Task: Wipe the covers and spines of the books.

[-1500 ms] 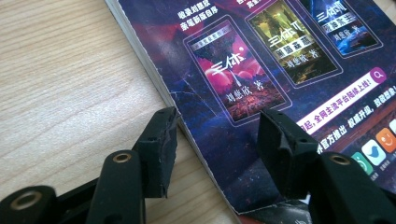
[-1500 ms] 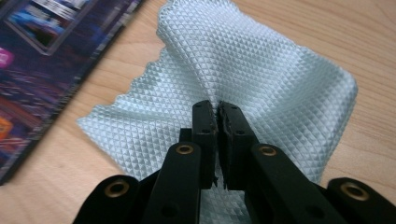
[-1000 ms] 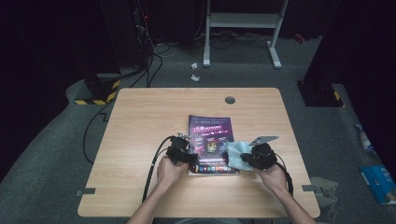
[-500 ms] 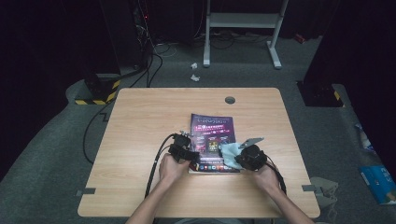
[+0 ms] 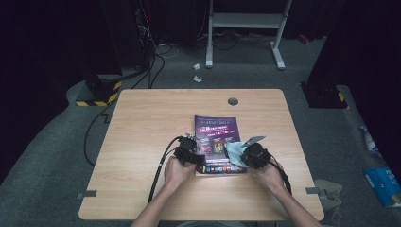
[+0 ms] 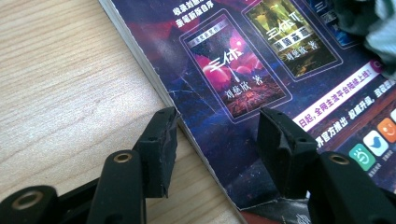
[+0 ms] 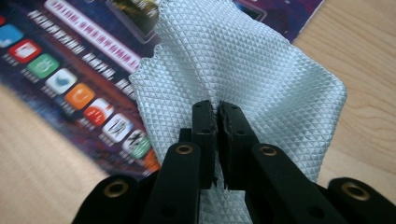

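A dark purple book (image 5: 215,135) lies flat on the middle of the wooden table (image 5: 142,123). My left gripper (image 5: 191,153) rests at its lower left edge. In the left gripper view the jaws stand open (image 6: 217,123) astride that edge, one fingertip (image 6: 161,140) over the wood and the other on the cover (image 6: 261,56). My right gripper (image 5: 246,153) is at the book's lower right corner, shut on a pale blue cloth (image 5: 234,151). In the right gripper view the jaws (image 7: 217,109) pinch a fold of the diamond-weave cloth (image 7: 243,60), which spreads over the cover (image 7: 70,70).
A round cable hole (image 5: 232,101) sits in the table beyond the book. A black cable (image 5: 161,165) trails from the left gripper to the table's near edge. Bare wood lies left and right of the book. A white frame (image 5: 246,21) stands on the floor behind.
The right gripper with the cloth has shifted a little to the left over the book's lower right corner. The left gripper has stayed in place.
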{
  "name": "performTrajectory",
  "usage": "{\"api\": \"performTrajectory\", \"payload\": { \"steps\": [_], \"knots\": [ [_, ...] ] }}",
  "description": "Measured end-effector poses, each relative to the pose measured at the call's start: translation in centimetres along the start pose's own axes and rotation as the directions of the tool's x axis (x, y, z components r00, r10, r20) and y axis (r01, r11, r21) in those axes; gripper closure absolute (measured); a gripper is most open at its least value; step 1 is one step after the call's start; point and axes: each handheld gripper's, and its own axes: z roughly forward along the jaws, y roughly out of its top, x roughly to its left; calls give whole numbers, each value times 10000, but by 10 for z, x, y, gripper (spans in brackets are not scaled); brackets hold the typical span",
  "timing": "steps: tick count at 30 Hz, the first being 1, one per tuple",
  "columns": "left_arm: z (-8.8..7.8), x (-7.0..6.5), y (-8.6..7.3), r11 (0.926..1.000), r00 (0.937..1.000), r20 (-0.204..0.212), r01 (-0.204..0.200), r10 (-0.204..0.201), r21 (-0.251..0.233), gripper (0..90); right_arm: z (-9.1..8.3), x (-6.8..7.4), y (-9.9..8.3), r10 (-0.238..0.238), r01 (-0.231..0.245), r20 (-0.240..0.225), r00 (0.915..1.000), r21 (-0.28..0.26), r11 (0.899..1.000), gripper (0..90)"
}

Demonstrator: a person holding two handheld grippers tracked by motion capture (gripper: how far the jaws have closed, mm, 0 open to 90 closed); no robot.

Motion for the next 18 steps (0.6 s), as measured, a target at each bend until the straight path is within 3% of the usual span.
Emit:
{"api": "performTrajectory", "payload": {
  "steps": [3, 6, 7, 10, 14, 18],
  "knots": [
    [0, 0, 0, 10000, 10000, -25, -66, 66, 39, 478, -3, 11, -4, -332, 332, 65, 9994, -43, 9994, 852],
    [0, 1, 1, 10000, 10000, -27, -77, 77, 57, 477, -5, 17, -4, -427, 425, -229, 9988, -83, 9991, 852],
    [0, 1, 1, 10000, 10000, -28, -75, 76, 54, 477, -4, 25, -4, -511, 498, -795, 9955, -192, 9986, 852],
    [0, 1, 1, 10000, 10000, -14, -86, 86, 49, 475, -3, 40, -3, -1101, 1089, -574, 9923, -235, 9938, 852],
    [1, 1, 2, 9998, 9999, -10, -135, 135, 128, 470, -1, 35, -2, -935, 916, -823, 9922, -260, 9955, 853],
    [4, 0, 6, 10000, 9999, -83, 80, -81, -39, 471, 3, 27, 2, -886, 873, -499, 9948, -281, 9958, 854]
  ]
}}
